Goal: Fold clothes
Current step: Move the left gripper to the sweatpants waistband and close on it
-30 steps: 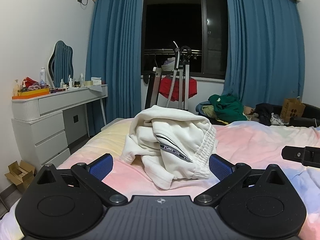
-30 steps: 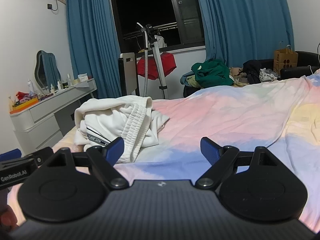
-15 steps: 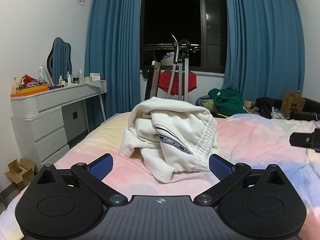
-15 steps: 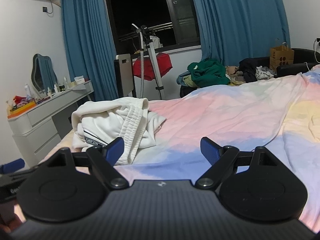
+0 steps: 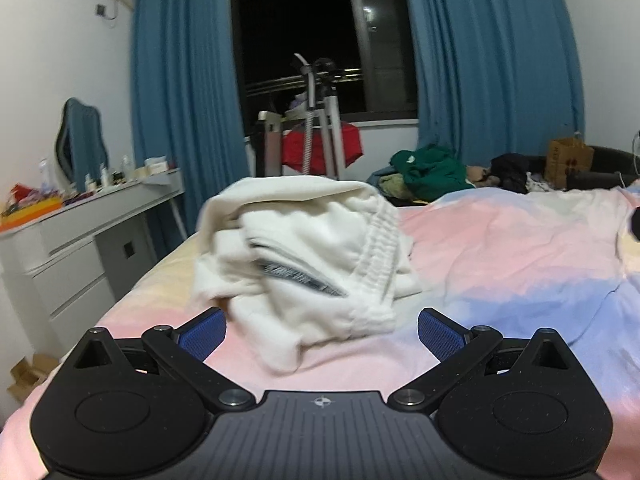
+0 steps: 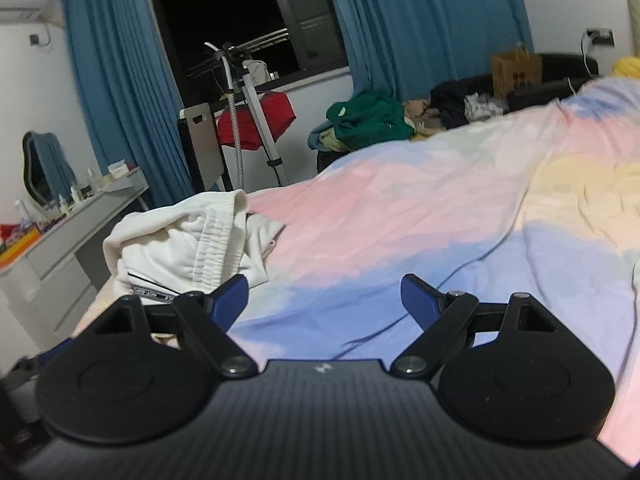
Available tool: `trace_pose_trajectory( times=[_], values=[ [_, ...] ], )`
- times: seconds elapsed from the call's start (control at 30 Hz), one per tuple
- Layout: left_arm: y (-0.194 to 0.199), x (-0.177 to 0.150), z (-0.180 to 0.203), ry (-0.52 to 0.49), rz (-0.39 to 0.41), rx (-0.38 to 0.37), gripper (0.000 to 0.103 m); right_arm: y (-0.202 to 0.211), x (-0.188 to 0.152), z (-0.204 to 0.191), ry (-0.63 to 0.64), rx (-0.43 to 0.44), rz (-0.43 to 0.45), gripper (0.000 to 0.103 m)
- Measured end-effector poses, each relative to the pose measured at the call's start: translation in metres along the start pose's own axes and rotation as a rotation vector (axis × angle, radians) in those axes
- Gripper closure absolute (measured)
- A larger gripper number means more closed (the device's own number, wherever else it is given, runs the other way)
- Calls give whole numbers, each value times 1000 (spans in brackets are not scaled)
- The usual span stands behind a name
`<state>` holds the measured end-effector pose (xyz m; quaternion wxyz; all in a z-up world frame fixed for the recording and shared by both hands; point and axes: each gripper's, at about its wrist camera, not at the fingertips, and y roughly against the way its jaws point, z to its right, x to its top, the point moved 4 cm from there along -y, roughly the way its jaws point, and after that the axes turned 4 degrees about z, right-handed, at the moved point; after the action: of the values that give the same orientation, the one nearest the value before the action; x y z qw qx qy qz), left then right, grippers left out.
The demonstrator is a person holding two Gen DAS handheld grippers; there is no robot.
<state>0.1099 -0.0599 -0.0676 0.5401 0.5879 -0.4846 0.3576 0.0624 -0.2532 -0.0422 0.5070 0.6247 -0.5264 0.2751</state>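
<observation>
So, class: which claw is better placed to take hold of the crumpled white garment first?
Left. The left claw is open with the crumpled white garment straight ahead between its fingers; the right claw faces mostly bare pastel bedsheet.

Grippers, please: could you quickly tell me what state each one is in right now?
Left gripper: open, holding nothing, fingers either side of the white garment.
Right gripper: open, holding nothing, over the bedsheet.
</observation>
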Motion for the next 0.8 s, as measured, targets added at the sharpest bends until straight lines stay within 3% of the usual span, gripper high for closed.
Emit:
trace_pose_trajectory(
  times=[0.1,0.27,0.5,0.67,0.73,0.8],
  values=[
    [-30,2,14,-18,2,-4,1,-3,0,5,-36,14,-11,18],
    [-77,-5,35,-75,-9,64,1,-12,-3,11,-80,32,-40,18],
    [-117,-26,45,-156,-120,116,4,-29,-6,27,-153,33,-65,18],
    [-126,-28,26,-56,-163,136,20,-39,-9,37,-154,8,-62,18],
    [-122,-26,22,-40,-146,122,35,-44,-11,41,-173,8,-80,18],
    [-111,-19,20,-26,-112,107,45,-46,-12,43,-175,1,-84,18]
  ],
)
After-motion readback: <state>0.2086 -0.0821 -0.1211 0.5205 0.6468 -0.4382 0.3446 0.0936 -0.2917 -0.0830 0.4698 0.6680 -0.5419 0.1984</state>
